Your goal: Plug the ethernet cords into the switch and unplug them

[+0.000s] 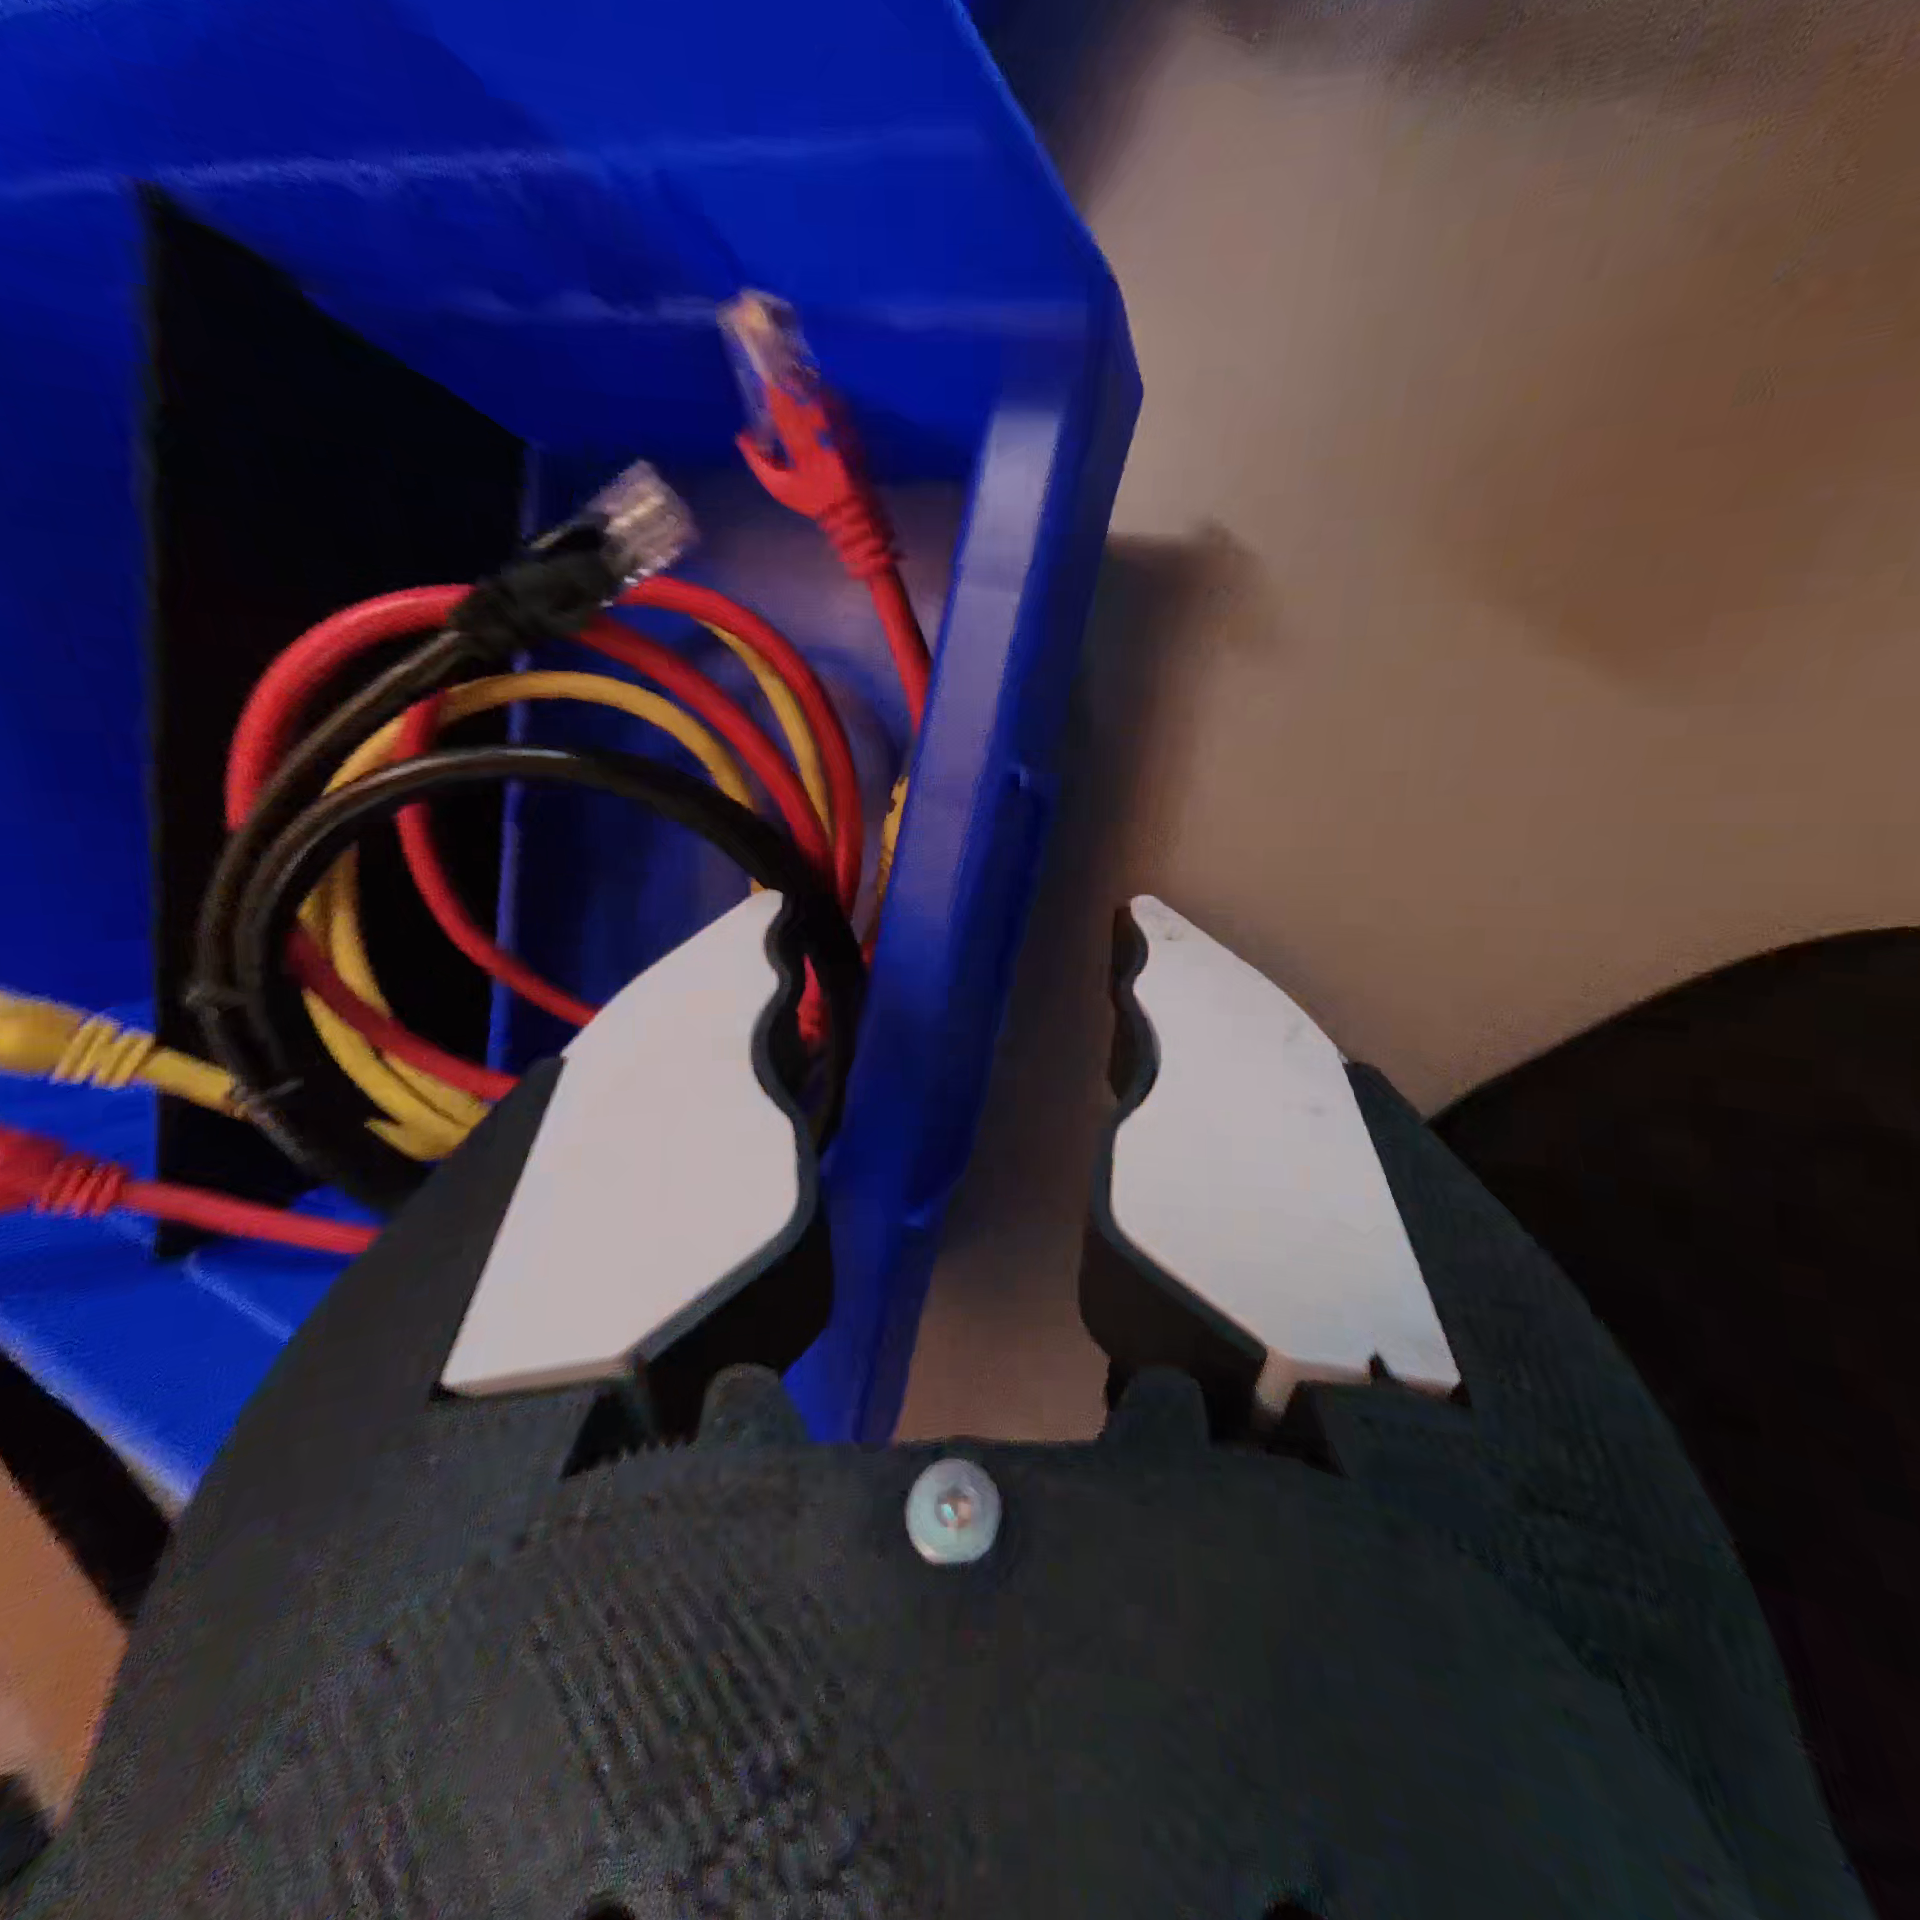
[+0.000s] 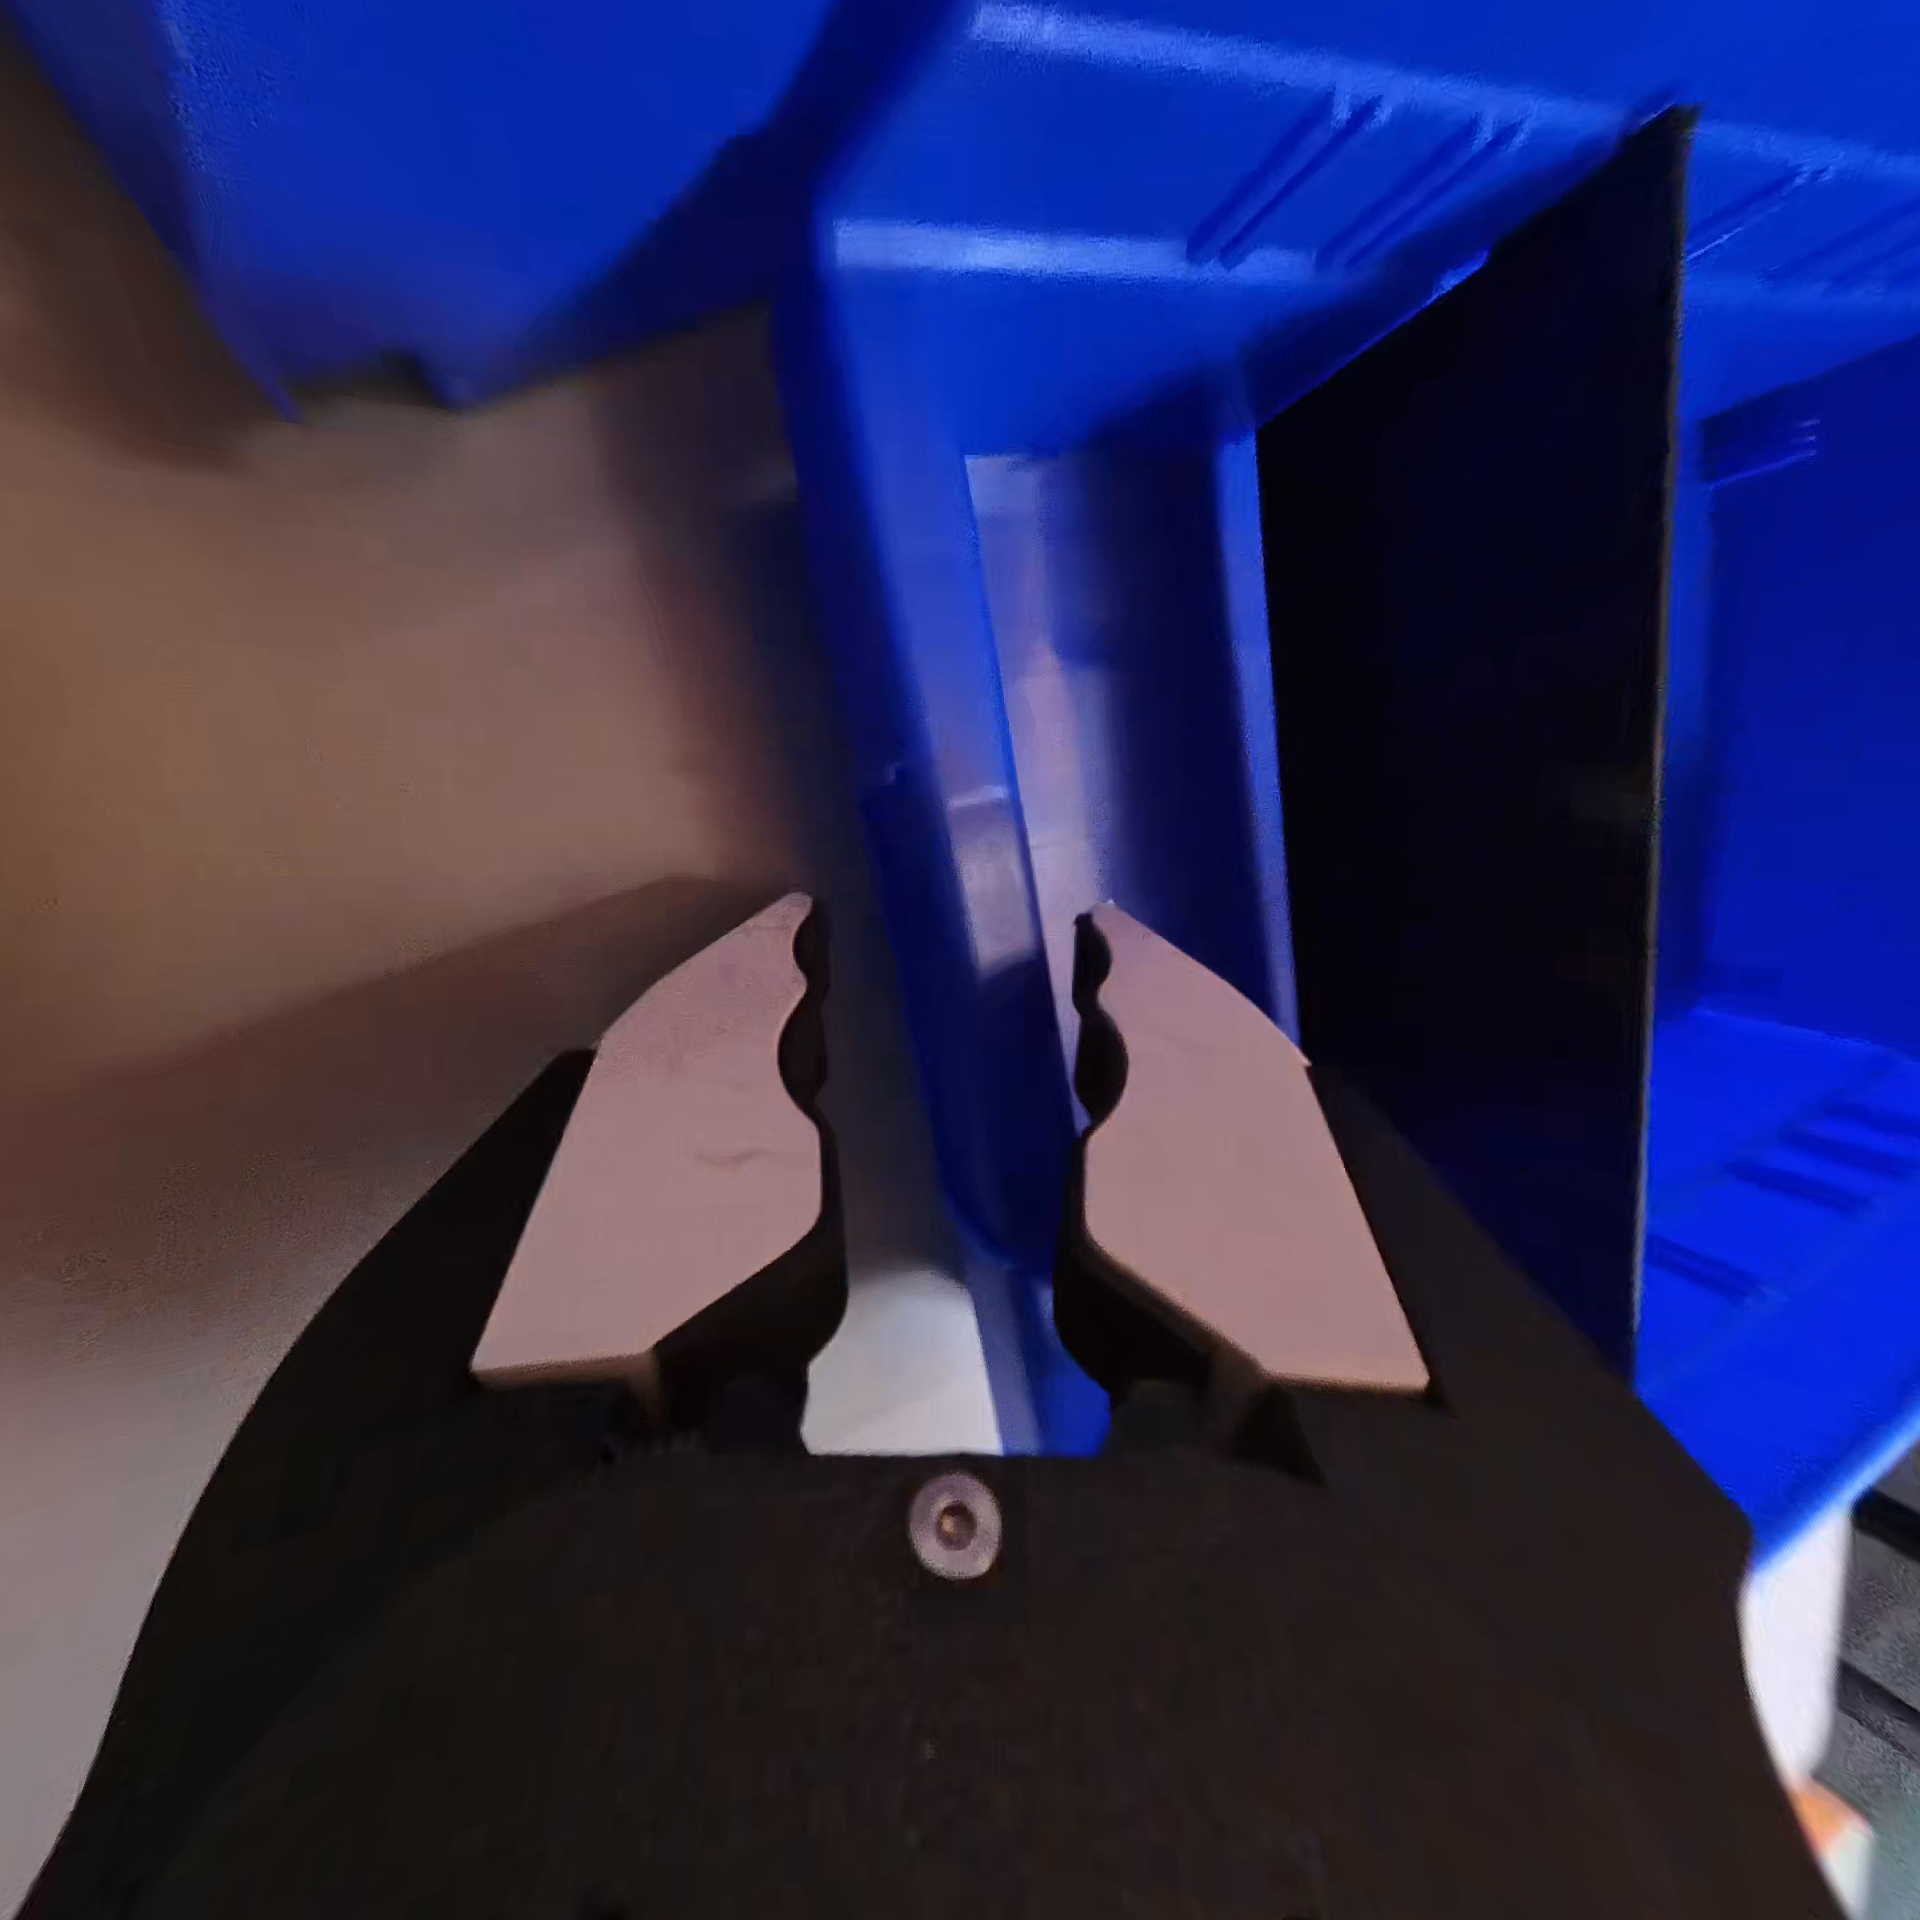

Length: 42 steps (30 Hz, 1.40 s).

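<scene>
We cannot find the switch in either view, and both pictures are smeared by blur, so fine detail is lost. In the left wrist view our left gripper [image 1: 951,914] straddles the side wall of a blue bin [image 1: 997,727]: one finger sits inside the bin, the other outside over a tan surface [image 1: 1507,520], with the wall in the gap between them. The jaws stand apart, and we cannot tell whether either pad touches the wall. The left finger covers the lower part of the cord coil, and the frame's left edge cuts off a yellow plug boot [image 1: 62,1044] and a red plug boot [image 1: 52,1184].

The ethernet cords lie in the bin, ahead and to the left of the left fingertips. The red cord [image 1: 312,675], yellow cord [image 1: 343,977] and black cord [image 1: 270,862] loop together in a loose coil. A red-booted clear plug [image 1: 774,353] rises furthest ahead against the bin wall, and a black-booted clear plug [image 1: 644,520] points up nearer the coil. A dark divider panel [image 1: 312,520] stands behind them.

In the right wrist view our right gripper [image 2: 940,920] also has its jaws apart, astride a wall of the bin [image 2: 914,727], gripping nothing we can see. A dark divider [image 2: 1455,727] stands ahead to its right; no cords show here.
</scene>
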Available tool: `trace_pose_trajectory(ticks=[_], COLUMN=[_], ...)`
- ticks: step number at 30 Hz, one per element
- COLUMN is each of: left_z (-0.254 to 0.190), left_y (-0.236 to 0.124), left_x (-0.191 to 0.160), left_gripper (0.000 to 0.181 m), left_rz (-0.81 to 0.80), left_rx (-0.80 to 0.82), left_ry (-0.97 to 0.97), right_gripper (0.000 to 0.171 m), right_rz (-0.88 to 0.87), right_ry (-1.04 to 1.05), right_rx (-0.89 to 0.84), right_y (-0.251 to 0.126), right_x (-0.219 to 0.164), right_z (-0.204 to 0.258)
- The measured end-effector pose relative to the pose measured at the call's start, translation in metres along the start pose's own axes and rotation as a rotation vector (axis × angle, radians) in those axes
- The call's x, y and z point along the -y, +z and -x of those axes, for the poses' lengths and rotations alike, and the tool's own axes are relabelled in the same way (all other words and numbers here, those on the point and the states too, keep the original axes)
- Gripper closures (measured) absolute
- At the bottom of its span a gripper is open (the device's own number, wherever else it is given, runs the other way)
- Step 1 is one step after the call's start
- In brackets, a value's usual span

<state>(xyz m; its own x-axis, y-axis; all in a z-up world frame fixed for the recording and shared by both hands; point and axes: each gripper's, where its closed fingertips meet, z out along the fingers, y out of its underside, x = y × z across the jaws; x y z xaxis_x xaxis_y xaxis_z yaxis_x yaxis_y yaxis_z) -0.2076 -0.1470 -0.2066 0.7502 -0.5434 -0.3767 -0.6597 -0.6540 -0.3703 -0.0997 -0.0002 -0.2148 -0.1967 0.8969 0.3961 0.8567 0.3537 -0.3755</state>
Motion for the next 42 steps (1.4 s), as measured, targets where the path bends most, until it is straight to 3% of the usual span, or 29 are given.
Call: trace_pose_trajectory(ticks=[1, 6, 13, 20, 27, 30, 34, 39, 42], left_z=[0.001, 0.002, 0.001, 0.009, 0.032, 0.05, 0.067, 0.111, 0.16], left_y=[0.006, 0.013, 0.014, 0.021, 0.034, 0.041, 0.038, -0.027, -0.053], left_x=[0.001, 0.006, 0.006, 0.013, 0.018, 0.018, 0.017, 0.047, 0.049], left_gripper=[0.126, 0.143, 0.151, 0.154, 0.154, 0.154, 0.15, 0.145, 0.137], left_rz=[0.027, 0.055, 0.013, 0.017, -0.008, -0.026, -0.053, -0.321, -0.344], left_rx=[0.002, -0.07, -0.083, -0.063, -0.062, -0.028, 0.003, -0.037, -0.002], left_ry=[0.026, 0.064, 0.037, -0.003, -0.054, -0.075, -0.111, -0.365, -0.508], right_gripper=[0.136, 0.139, 0.142, 0.143, 0.139, 0.128, 0.128, 0.124, 0.119], right_rz=[0.011, -0.012, 0.07, 0.174, 0.205, 0.14, -0.218, -0.585, -0.69], right_ry=[-0.031, -0.014, 0.078, 0.188, 0.231, 0.269, 0.415, 0.585, 0.661], right_rx=[-0.046, 0.006, -0.068, -0.129, -0.205, -0.247, -0.266, -0.307, -0.272], right_y=[0.003, -0.018, -0.059, -0.089, -0.094, -0.106, -0.14, -0.177, -0.182], right_x=[-0.005, -0.029, -0.116, -0.207, -0.256, -0.246, -0.185, -0.144, -0.137], right_z=[-0.005, 0.01, 0.023, 0.0, -0.041, -0.052, -0.057, -0.054, -0.044])
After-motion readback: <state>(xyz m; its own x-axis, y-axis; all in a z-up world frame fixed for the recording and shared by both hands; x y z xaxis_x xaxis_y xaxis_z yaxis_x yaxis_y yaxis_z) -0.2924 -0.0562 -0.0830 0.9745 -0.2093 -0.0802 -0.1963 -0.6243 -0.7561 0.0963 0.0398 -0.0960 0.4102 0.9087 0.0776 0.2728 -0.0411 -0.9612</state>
